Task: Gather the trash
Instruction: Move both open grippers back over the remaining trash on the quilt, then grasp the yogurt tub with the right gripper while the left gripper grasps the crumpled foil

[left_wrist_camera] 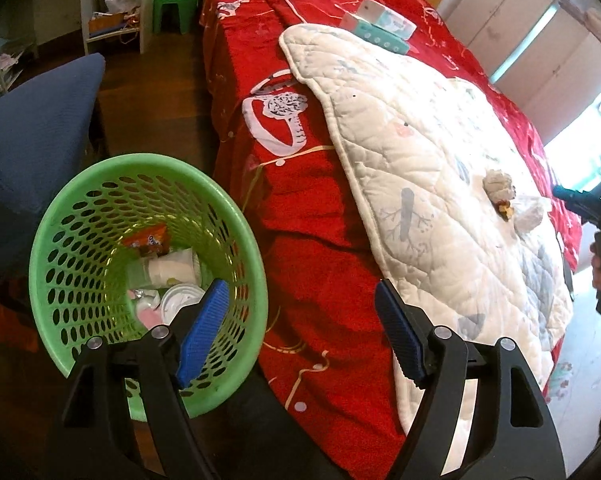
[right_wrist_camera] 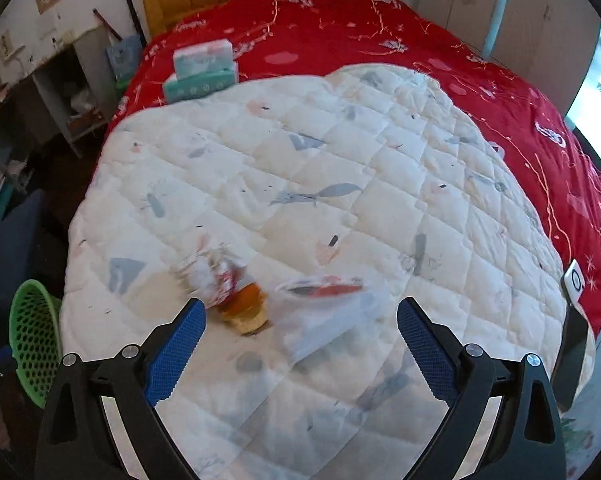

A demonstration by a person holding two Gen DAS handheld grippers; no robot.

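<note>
Green basket (left_wrist_camera: 148, 264): round perforated plastic, on the floor beside the bed's left edge; holds an orange snack wrapper (left_wrist_camera: 148, 240), a white paper cup (left_wrist_camera: 172, 270) on its side and other pale scraps.

Left hand-held gripper (left_wrist_camera: 300, 332): black frame, ribbed blue pads, jaws spread with nothing between them; its left pad shows over the basket mouth, its right pad over the bed's side.

Bed cover (left_wrist_camera: 300, 208): red plush fabric with pale line print, draped down the bed's side.

Quilt (right_wrist_camera: 340, 184): white, diamond-stitched, rounded outline, faint grey and pink motifs; lies on the red cover.

Tissue packs (right_wrist_camera: 202, 70): two soft rectangular packs, teal and white, stacked near the bed's far left corner.

Trash on the quilt, near the bed's near edge: crumpled clear wrapper (right_wrist_camera: 216, 276), blurred; amber-coloured round piece (right_wrist_camera: 246, 306) touching it; clear plastic bag (right_wrist_camera: 328, 316) just beside it on the right.

Right hand-held gripper (right_wrist_camera: 300, 340): same build, jaws spread wide, empty, above the trash.
</note>
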